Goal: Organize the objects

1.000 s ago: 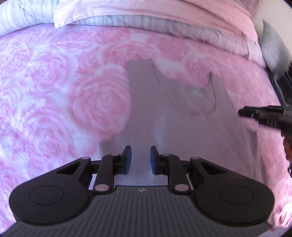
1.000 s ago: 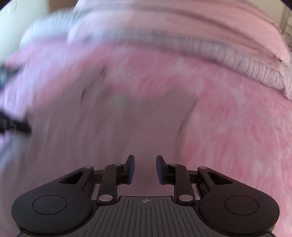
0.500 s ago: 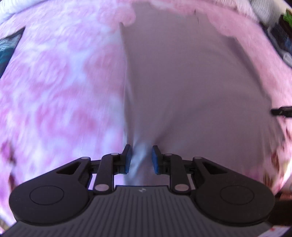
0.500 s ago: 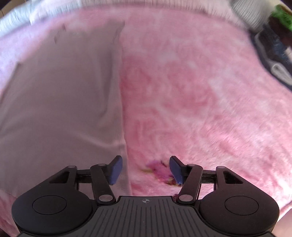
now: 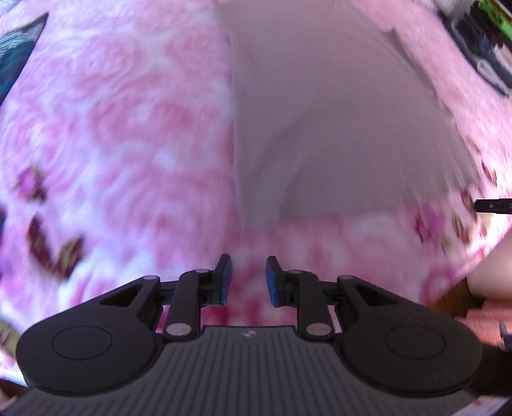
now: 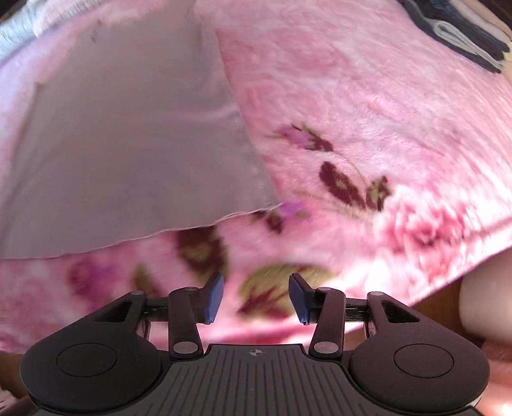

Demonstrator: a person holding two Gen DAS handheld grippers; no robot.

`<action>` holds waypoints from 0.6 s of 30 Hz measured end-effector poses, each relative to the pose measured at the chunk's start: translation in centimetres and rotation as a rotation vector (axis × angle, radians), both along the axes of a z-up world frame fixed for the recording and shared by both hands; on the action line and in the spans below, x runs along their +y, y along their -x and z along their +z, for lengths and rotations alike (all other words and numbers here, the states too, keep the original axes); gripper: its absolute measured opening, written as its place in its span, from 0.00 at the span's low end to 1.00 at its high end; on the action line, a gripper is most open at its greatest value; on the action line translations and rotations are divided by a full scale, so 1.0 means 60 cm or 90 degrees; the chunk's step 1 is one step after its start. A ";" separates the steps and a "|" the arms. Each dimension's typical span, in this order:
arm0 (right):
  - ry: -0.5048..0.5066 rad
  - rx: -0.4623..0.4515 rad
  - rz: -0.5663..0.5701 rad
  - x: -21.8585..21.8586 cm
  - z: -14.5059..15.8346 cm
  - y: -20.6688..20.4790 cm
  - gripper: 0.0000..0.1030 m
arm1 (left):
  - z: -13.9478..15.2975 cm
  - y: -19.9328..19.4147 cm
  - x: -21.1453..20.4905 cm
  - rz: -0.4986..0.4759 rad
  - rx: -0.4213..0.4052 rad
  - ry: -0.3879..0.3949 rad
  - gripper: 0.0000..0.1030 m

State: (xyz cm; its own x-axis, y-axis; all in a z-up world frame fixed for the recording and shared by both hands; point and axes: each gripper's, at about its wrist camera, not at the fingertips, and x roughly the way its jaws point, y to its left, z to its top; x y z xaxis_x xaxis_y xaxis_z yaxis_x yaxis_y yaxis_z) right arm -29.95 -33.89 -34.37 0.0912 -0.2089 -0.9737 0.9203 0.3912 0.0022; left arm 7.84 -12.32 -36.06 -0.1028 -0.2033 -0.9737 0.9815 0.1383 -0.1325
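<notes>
A grey sleeveless top [image 5: 336, 121] lies spread flat on a pink rose-patterned blanket [image 5: 128, 134]; its bottom hem faces me. It also shows in the right wrist view [image 6: 128, 144], with its right hem corner ahead and left of the fingers. My left gripper [image 5: 245, 278] is open and empty, just short of the hem's left part. My right gripper [image 6: 255, 297] is open and empty over the blanket [image 6: 368, 105], below the hem's right corner. One tip of the right gripper [image 5: 492, 206] shows at the left view's right edge.
Folded dark clothes [image 6: 457, 28] lie at the far right of the bed, also visible in the left wrist view [image 5: 480, 41]. A dark patterned item [image 5: 19, 60] lies at the far left. The bed's near edge and a wooden floor [image 6: 441, 297] show at lower right.
Both grippers have pulled back toward the near edge of the bed, off the top. The left one had the hem between its fingers and is now clear of it. The right jaws have opened wider.
</notes>
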 end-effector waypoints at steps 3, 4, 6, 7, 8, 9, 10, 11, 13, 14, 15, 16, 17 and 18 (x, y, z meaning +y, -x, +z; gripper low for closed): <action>-0.005 -0.052 -0.009 0.033 0.067 -0.020 0.48 | 0.052 -0.009 0.013 0.007 0.003 0.000 0.22; -0.002 -0.071 -0.013 0.040 0.091 -0.031 0.56 | 0.076 -0.012 0.014 0.004 0.007 0.014 0.28; 0.016 -0.111 -0.011 0.052 0.130 -0.060 0.64 | 0.126 -0.013 0.010 -0.003 0.013 0.045 0.36; 0.025 -0.129 -0.007 0.060 0.156 -0.069 0.66 | 0.150 -0.012 0.008 -0.010 0.012 0.055 0.37; 0.031 -0.139 0.000 0.064 0.173 -0.079 0.66 | 0.175 -0.008 0.003 -0.015 0.005 0.065 0.38; 0.036 -0.142 0.009 0.066 0.190 -0.088 0.67 | 0.199 -0.002 0.000 -0.019 -0.004 0.075 0.40; 0.040 -0.142 0.017 0.070 0.206 -0.098 0.68 | 0.220 0.002 -0.001 -0.023 -0.010 0.082 0.45; 0.044 -0.140 0.026 0.071 0.215 -0.101 0.68 | 0.241 0.006 -0.002 -0.027 -0.015 0.085 0.46; 0.047 -0.139 0.043 0.085 0.236 -0.107 0.68 | 0.277 0.015 0.001 -0.027 -0.022 0.101 0.49; 0.048 -0.137 0.050 0.093 0.245 -0.109 0.68 | 0.290 0.021 0.004 -0.027 -0.025 0.104 0.50; 0.051 -0.136 0.053 0.099 0.250 -0.108 0.69 | 0.303 0.026 0.005 -0.027 -0.028 0.107 0.51; 0.054 -0.134 0.054 0.107 0.256 -0.108 0.69 | 0.315 0.031 0.010 -0.028 -0.029 0.109 0.52; 0.056 -0.131 0.056 0.114 0.262 -0.106 0.69 | 0.325 0.036 0.017 -0.029 -0.030 0.110 0.53; 0.059 -0.128 0.058 0.120 0.263 -0.103 0.69 | 0.333 0.041 0.022 -0.033 -0.033 0.111 0.56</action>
